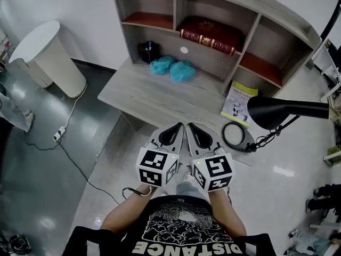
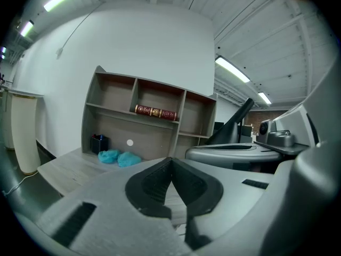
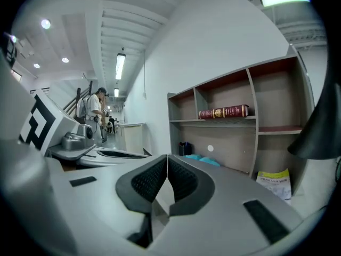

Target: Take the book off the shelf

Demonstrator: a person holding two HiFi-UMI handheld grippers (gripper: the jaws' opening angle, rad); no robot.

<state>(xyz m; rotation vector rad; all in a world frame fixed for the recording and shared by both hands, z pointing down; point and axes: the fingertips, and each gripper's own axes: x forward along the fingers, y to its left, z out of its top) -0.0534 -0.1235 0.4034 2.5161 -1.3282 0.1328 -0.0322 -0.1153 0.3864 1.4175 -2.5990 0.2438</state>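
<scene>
A dark red book (image 1: 209,38) with gold bands lies flat in the middle compartment of the wooden shelf unit (image 1: 256,33) at the back of the desk. It also shows in the left gripper view, book (image 2: 155,112), and in the right gripper view, book (image 3: 224,112). My left gripper (image 1: 178,127) and right gripper (image 1: 191,127) hang side by side at the desk's near edge, well short of the shelf. Both are shut with nothing between their pads.
Two teal cloth bundles (image 1: 173,68) and a dark pen holder (image 1: 148,51) sit under the shelf. A yellow-green booklet (image 1: 238,103) leans at the right. A black desk lamp (image 1: 279,111) with its round base (image 1: 234,135) stands at the desk's right. A white bin (image 1: 47,57) stands on the floor at left.
</scene>
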